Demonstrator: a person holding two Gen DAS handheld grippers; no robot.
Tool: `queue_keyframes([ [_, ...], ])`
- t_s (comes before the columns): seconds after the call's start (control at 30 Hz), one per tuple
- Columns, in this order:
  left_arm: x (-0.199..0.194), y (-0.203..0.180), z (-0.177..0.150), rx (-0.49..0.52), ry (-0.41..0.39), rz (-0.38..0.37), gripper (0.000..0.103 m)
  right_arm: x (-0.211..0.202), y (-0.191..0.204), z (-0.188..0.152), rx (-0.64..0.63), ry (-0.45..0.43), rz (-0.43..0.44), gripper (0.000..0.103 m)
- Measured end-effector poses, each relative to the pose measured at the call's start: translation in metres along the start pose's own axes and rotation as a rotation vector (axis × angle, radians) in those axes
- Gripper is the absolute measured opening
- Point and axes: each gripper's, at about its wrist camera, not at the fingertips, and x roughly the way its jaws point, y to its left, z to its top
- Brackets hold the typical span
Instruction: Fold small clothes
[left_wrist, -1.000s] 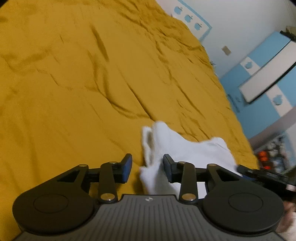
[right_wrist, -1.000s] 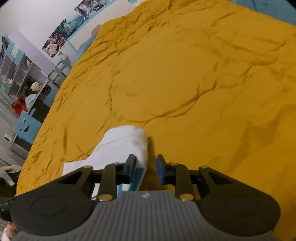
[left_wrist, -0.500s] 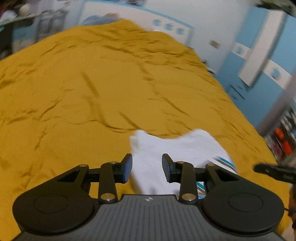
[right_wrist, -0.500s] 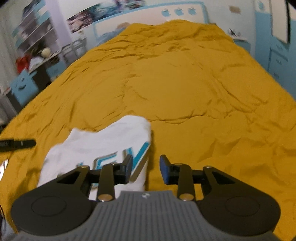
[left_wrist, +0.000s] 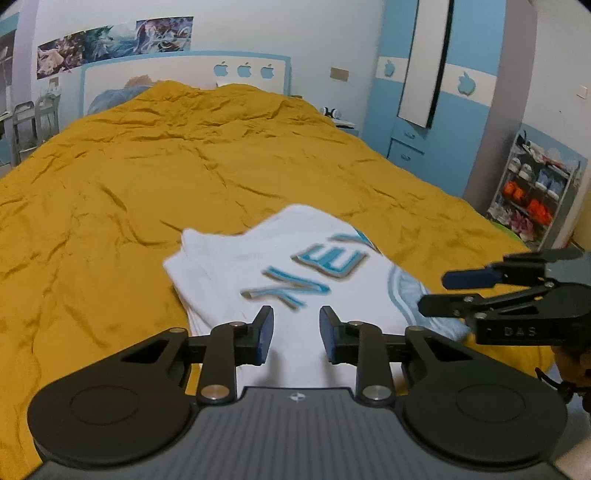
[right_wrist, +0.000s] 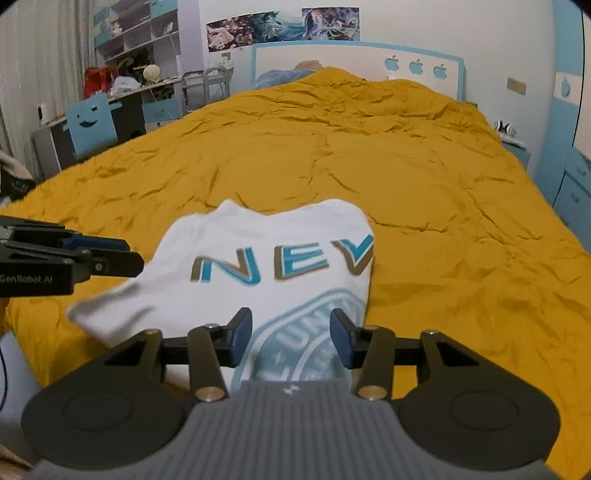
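Note:
A small white T-shirt (left_wrist: 266, 266) with blue letters lies folded on the yellow bedspread (left_wrist: 147, 177) near its front edge; it also shows in the right wrist view (right_wrist: 258, 243). My left gripper (left_wrist: 296, 334) is open and empty, held above the shirt's near part. My right gripper (right_wrist: 291, 334) is open and empty above the shirt's round blue print. Each gripper shows in the other's view, the right one (left_wrist: 439, 293) at the shirt's right side, the left one (right_wrist: 127, 254) at its left side.
The yellow bedspread (right_wrist: 406, 192) covers a large bed with a white and blue headboard (left_wrist: 184, 74). A blue wardrobe (left_wrist: 424, 110) and a shelf rack (left_wrist: 532, 195) stand to the right. A desk with clutter (right_wrist: 110, 103) stands to the left.
Both grippers have let go of the shirt, lifted and tilted up, so the room has come into view. The shirt now lies folded with its letters showing.

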Motion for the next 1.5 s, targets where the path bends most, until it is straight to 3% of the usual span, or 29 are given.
queue_keyframes([
  [0.2, -0.002, -0.01, -0.027, 0.034, 0.031, 0.046, 0.024, 0.0, 0.012, -0.029, -0.04, 0.022, -0.064, 0.043],
  [0.33, 0.006, -0.005, -0.039, 0.021, 0.096, 0.07, 0.017, 0.007, 0.01, -0.047, -0.046, 0.053, -0.061, 0.043],
  [0.63, 0.038, 0.003, -0.073, 0.052, 0.168, 0.08, 0.013, 0.04, 0.0, -0.086, 0.007, 0.088, -0.022, 0.043],
  [0.8, 0.034, 0.009, -0.07, 0.028, 0.166, 0.059, 0.012, 0.043, 0.001, -0.089, -0.001, 0.092, -0.02, 0.044],
  [0.97, 0.017, 0.013, -0.056, -0.011, 0.14, 0.025, 0.014, 0.035, -0.004, -0.07, 0.001, 0.132, 0.011, 0.044],
  [1.03, 0.008, 0.009, -0.048, 0.002, 0.12, 0.036, 0.018, 0.027, -0.009, -0.058, 0.015, 0.141, 0.036, 0.048],
  [1.13, -0.011, -0.003, -0.032, 0.046, 0.048, 0.066, 0.044, 0.01, -0.01, -0.041, 0.018, 0.123, 0.049, 0.057],
  [1.27, -0.038, -0.013, -0.007, 0.053, -0.065, 0.091, 0.066, -0.02, 0.003, -0.02, -0.057, 0.027, -0.021, 0.067],
  [1.4, -0.055, -0.028, 0.005, 0.07, -0.18, 0.247, 0.088, -0.052, 0.016, -0.008, -0.061, -0.077, -0.057, 0.076],
  [1.5, -0.068, -0.036, 0.004, 0.029, -0.252, 0.305, 0.09, -0.075, 0.029, -0.007, -0.062, -0.14, -0.09, 0.081],
])
